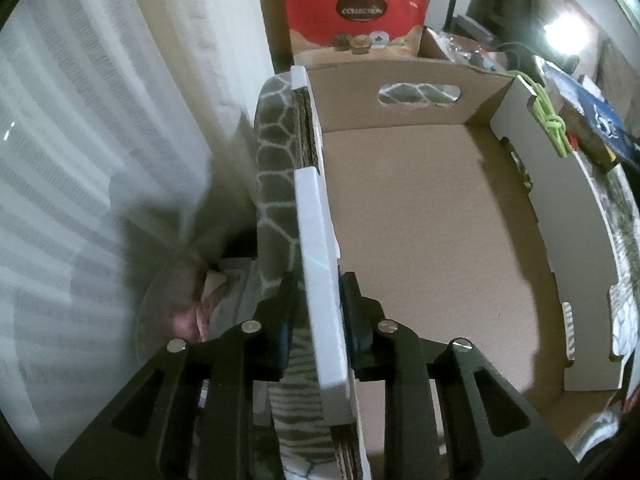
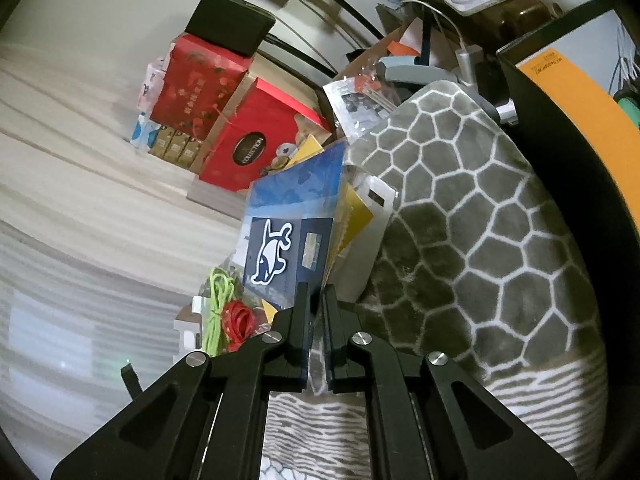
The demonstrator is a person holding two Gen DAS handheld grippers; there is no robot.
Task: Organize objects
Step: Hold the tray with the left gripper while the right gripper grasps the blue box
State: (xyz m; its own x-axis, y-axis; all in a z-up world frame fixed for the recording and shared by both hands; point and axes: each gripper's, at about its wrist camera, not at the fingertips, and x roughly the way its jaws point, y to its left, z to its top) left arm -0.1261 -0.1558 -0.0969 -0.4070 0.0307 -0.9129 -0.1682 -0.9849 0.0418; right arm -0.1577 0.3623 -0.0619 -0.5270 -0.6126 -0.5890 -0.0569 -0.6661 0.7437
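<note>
While left gripper (image 1: 316, 320) pinches cardboard box (image 1: 420, 208) at its left wall, right gripper (image 2: 316, 320) fingers pinch blue dolphin packet (image 2: 292, 236) at btm edge.

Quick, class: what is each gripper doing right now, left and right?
Left gripper: closed on the box wall.
Right gripper: closed on the blue packet.

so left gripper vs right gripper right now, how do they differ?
The left gripper is shut on the white side wall of the cardboard box; the right gripper pinches the lower edge of a blue plastic packet. The left's fingers sit wider, spread by the thick wall; the right's are nearly together. Shared: both are black two-finger grippers, each holding something.
</note>
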